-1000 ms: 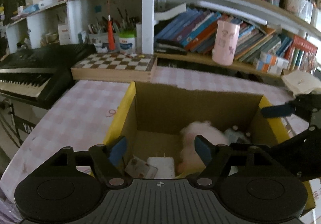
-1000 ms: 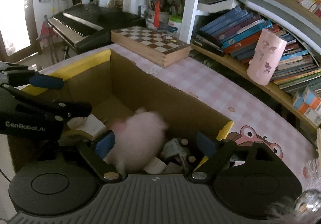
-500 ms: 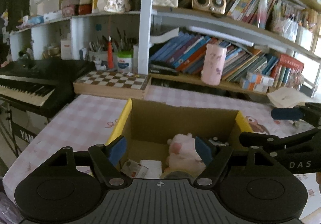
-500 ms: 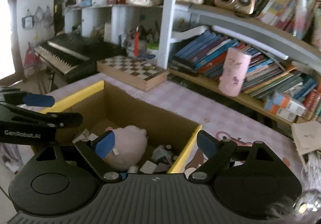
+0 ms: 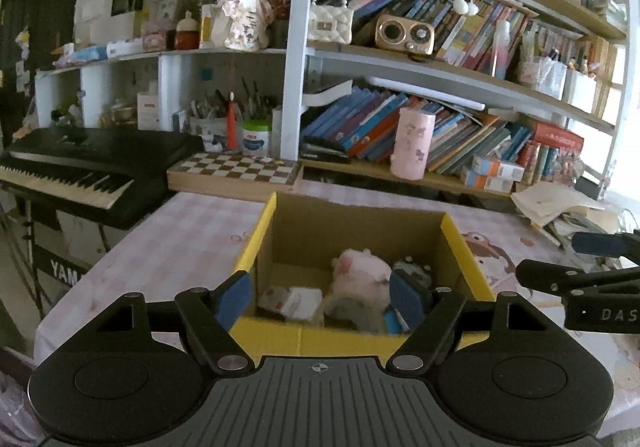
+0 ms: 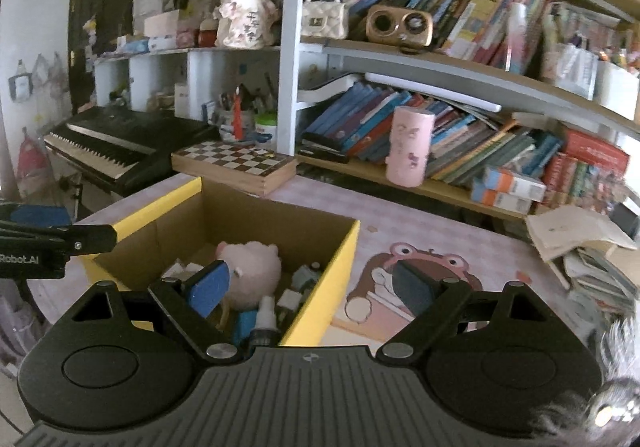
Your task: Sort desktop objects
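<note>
A yellow-rimmed cardboard box [image 5: 256,243] stands on the pink checked table; it also shows in the right wrist view [image 6: 340,255]. Inside lie a pink plush pig [image 5: 360,271], seen too from the right [image 6: 250,273], small white packets [image 5: 296,297], a small grey toy [image 5: 412,271] and a dropper bottle [image 6: 266,317]. My left gripper [image 5: 320,297] is open and empty, held above the box's near rim. My right gripper [image 6: 310,287] is open and empty, above the box's right corner.
A chessboard box [image 5: 234,171], a black keyboard [image 5: 80,171] and a pink cup [image 5: 412,143] stand behind the box under crowded bookshelves. A cartoon mat [image 6: 424,271] lies right of the box, with a pile of papers [image 6: 580,235] at the far right.
Both grippers have pulled back and up away from the box, which now looks smaller and lower. The pink plush has settled in the box. Both stay open.
</note>
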